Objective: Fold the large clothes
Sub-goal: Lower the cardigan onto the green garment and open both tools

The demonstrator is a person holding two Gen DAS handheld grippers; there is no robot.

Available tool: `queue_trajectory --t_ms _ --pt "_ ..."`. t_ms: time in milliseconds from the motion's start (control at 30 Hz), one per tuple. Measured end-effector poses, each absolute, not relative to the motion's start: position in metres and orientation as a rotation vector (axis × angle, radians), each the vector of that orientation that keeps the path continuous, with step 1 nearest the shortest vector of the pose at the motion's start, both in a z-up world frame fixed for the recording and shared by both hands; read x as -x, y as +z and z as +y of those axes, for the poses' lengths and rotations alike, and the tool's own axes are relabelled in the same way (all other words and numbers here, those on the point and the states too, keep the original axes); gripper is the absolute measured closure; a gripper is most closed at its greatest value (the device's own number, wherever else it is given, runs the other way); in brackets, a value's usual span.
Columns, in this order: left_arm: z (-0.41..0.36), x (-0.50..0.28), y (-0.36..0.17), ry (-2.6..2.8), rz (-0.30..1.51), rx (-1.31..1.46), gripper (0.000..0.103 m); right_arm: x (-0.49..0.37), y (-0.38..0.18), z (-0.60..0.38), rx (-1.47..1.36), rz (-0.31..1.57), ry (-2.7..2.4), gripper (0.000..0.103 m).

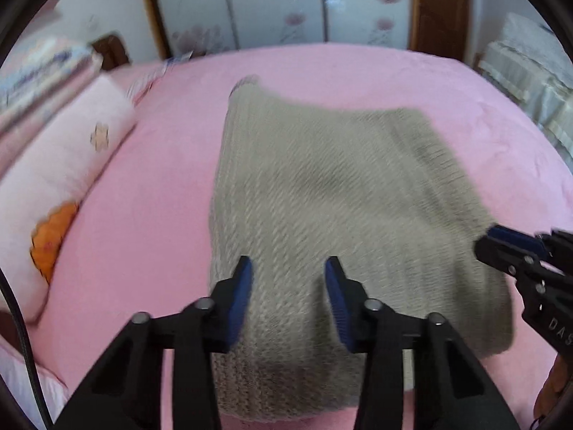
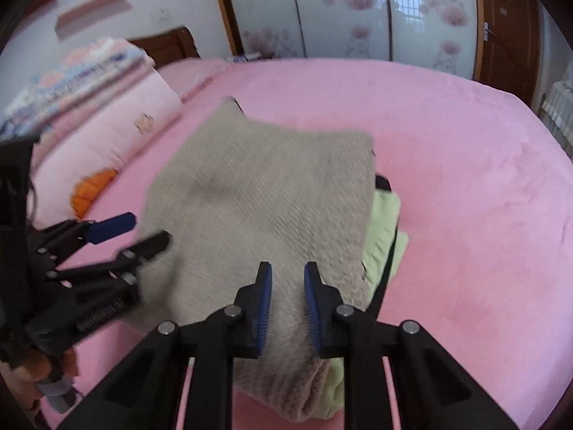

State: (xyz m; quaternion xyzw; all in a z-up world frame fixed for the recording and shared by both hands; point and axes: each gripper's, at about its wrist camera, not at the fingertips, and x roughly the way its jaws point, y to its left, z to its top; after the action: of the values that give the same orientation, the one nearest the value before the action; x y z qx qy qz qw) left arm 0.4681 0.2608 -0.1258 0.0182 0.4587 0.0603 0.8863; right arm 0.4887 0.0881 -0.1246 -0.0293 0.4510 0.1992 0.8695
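A folded grey-beige knit sweater lies on the pink bed; it also shows in the right wrist view. There it rests on a light green garment with a black edge. My left gripper is open, jaws apart over the sweater's near edge, holding nothing. It also shows at the left of the right wrist view. My right gripper is open with a narrower gap over the sweater's near right part. It shows at the right of the left wrist view.
The pink bed sheet spreads right and far. A pink pillow and stacked folded bedding lie along the left. A wardrobe with floral sliding doors stands behind the bed. A wooden door is at the far right.
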Motion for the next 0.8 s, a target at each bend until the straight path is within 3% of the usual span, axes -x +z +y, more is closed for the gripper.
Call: queue_trajectory --t_ms 133,533,600,667,700,800 --pt "0.273 -0.470 -0.140 0.134 0.955 -0.018 0.063 -0.497 -0.156 0.075 0.074 1.004 0.364 0.102" --pt "0.280 -0.469 -0.155 0.142 0.929 -0.019 0.061 -0.502 -0.181 0.066 0.038 1.047 0.351 0.103" --pt "0.273 -0.464 -0.151 0.159 0.925 -0.042 0.056 -0.501 -0.177 0.065 0.031 1.064 0.353 0.103" --pt "0.266 -0.460 -0.144 0.160 0.929 -0.043 0.045 -0.496 -0.168 0.062 0.018 1.072 0.359 0.101" --pt "0.263 -0.457 -0.141 0.159 0.932 -0.043 0.035 -0.492 -0.162 0.061 0.010 1.073 0.366 0.099" --pt "0.248 -0.442 -0.124 0.214 0.925 -0.071 0.030 -0.476 -0.142 0.053 0.011 1.064 0.376 0.098"
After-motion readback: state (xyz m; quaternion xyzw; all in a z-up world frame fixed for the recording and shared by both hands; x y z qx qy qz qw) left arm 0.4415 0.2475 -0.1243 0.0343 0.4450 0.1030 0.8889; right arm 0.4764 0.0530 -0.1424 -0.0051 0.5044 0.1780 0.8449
